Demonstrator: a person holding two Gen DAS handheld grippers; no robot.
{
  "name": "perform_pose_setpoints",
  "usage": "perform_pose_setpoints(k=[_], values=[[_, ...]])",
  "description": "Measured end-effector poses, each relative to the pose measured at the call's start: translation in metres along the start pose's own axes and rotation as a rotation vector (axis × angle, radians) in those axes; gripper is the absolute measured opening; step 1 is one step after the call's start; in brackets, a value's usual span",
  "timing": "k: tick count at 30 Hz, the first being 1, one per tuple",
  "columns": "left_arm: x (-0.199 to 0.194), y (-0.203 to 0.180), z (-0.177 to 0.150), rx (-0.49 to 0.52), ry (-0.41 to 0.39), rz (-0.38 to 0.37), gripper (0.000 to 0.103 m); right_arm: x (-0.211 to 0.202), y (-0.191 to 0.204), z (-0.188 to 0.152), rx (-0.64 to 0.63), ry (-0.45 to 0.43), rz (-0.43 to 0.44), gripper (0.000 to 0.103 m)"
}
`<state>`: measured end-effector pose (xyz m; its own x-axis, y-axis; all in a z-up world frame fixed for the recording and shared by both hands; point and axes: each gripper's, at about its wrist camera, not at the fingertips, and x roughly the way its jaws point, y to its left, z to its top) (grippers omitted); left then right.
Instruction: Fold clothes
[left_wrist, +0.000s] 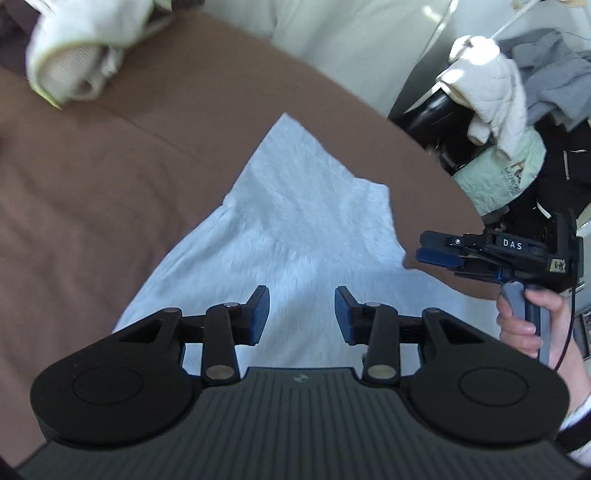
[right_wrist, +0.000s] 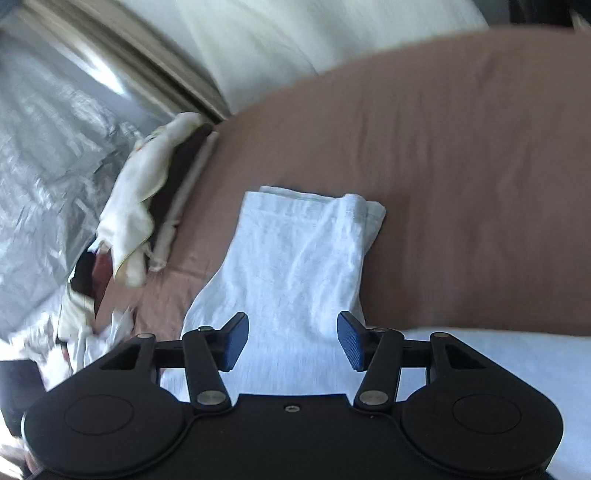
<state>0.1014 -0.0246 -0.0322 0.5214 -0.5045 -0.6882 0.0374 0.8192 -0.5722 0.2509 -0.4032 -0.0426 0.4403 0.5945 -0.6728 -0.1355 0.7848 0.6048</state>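
Soft cloth over matt cloth
The pale blue garment (right_wrist: 295, 258) looked finely textured; the brown bed sheet (right_wrist: 461, 184) was matt, faintly creased.

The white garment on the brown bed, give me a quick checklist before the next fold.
1. Left tool open, nothing between its pads: ok.
2. Right tool open, nothing between its pads: ok.
3. White garment lies on the brown bed: ok.
4. Its far end already folded over: ok.
5. Garment clear of the cream clothes pile: ok.
6. Near hem lying flat: cannot tell, hidden by the tools.

Likely bedroom: brown-sheeted bed (right_wrist: 461, 184), clothes pile (left_wrist: 517, 92).
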Motion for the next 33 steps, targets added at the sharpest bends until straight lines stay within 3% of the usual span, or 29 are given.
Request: perform_pose_setpoints(k=[4, 8, 10, 14, 17, 19, 20, 22, 26, 28, 29, 31, 33], values=[[0.037, 0.006, 0.013, -0.020, 0.069, -0.001, 0.038, 0.004, -0.001, -0.011, -0.023, -0.013, 0.005, 0.059], [0.077, 0.022, 0.021, -0.106, 0.190, 0.007, 0.038, 0.018, -0.013, -0.010, -0.053, 0.037, 0.008, 0.059], [0.079, 0.031, 0.027, -0.168, 0.184, -0.018, 0.038, 0.033, -0.018, -0.003, -0.051, 0.064, 0.003, 0.059], [0.075, 0.031, 0.032, -0.153, 0.144, 0.016, 0.038, 0.069, -0.032, 0.015, 0.010, 0.109, 0.032, 0.064], [0.076, 0.033, 0.026, -0.158, 0.130, 0.005, 0.039, 0.086, -0.037, 0.032, 0.089, 0.048, 0.113, 0.064], [0.073, 0.042, 0.025, -0.206, 0.120, -0.029, 0.039, 0.087, -0.026, 0.032, 0.046, -0.021, 0.150, 0.015], [0.070, 0.049, 0.023, -0.239, 0.112, -0.049, 0.039, 0.082, -0.012, 0.025, -0.025, -0.042, 0.157, 0.007], [0.058, 0.055, 0.019, -0.294, 0.089, -0.073, 0.039, 0.069, 0.015, 0.009, -0.173, -0.087, 0.169, 0.007], [0.011, 0.045, 0.004, -0.236, -0.024, -0.119, 0.041, 0.008, 0.066, -0.054, -0.508, -0.163, 0.196, 0.007], [-0.008, 0.049, -0.011, -0.258, -0.028, -0.166, 0.062, -0.018, 0.082, -0.092, -0.678, -0.145, 0.211, 0.007], [-0.013, 0.053, -0.017, -0.289, -0.011, -0.184, 0.064, -0.026, 0.090, -0.114, -0.785, -0.123, 0.182, 0.008], [-0.021, 0.063, -0.030, -0.345, 0.023, -0.209, 0.064, -0.027, 0.102, -0.165, -1.029, -0.069, 0.036, 0.014], [-0.023, 0.067, -0.042, -0.349, 0.027, -0.178, 0.064, -0.020, 0.103, -0.217, -1.171, 0.004, -0.068, 0.028]])
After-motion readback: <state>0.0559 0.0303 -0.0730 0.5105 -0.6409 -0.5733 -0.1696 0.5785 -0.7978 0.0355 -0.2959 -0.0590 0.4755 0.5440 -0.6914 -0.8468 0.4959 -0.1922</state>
